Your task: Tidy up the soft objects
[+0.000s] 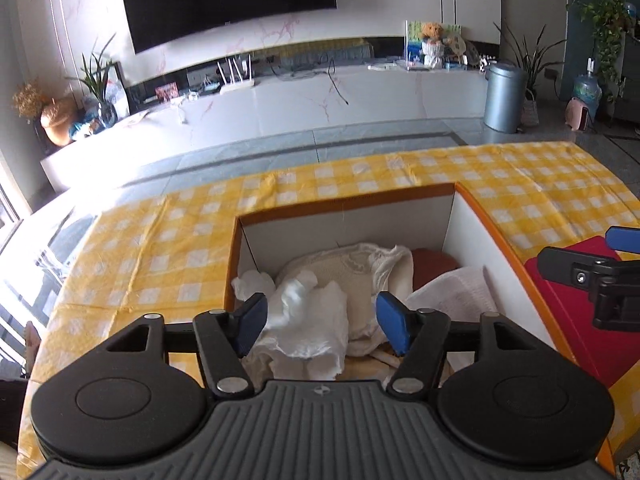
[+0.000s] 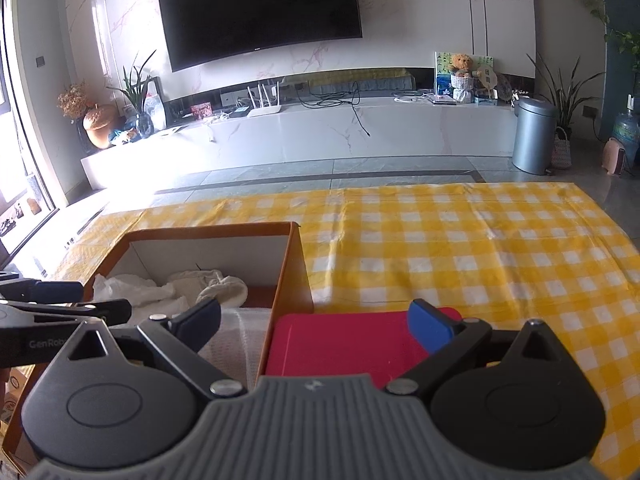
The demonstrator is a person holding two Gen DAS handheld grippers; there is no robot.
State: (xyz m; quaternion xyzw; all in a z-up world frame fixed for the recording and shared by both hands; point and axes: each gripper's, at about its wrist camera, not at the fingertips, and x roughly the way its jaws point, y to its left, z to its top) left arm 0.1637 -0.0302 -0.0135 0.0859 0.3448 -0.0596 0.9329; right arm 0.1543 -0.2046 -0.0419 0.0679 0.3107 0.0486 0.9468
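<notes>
Yellow checked tablecloth (image 2: 480, 248) covers the whole table, and on it sits the orange-rimmed box (image 1: 348, 196) w/ white inner walls, already holding a heap of soft stuff: white crumpled cloths (image 1: 304, 320), a cream lacy piece (image 1: 344, 268), a rust-coloured item (image 1: 432, 266) at the back right corner, a white knit towel (image 1: 456, 292) along the right wall. Just outside the box's right wall, touching or nearly so, lies the red flat item (image 2: 344, 344), the only thing left out on the cloth; can't tell if it's soft or a lid. Left gripper (image 1: 322, 320) hangs over the box interior, jaws spread, nothing pinched; the white cloth lies below the gap, not pressed by the pads. Right gripper (image 2: 316, 324) is also spread wide, empty, its left finger over the box's right wall, its right finger over the red item's far right part. So the red item lies directly under and ahead of the right gripper, well to the right of the left one; right hand is clearly nearer. Its long axis looks to run left-right across the view, so prob. the jaws would need to drop over a narrower edge.
</notes>
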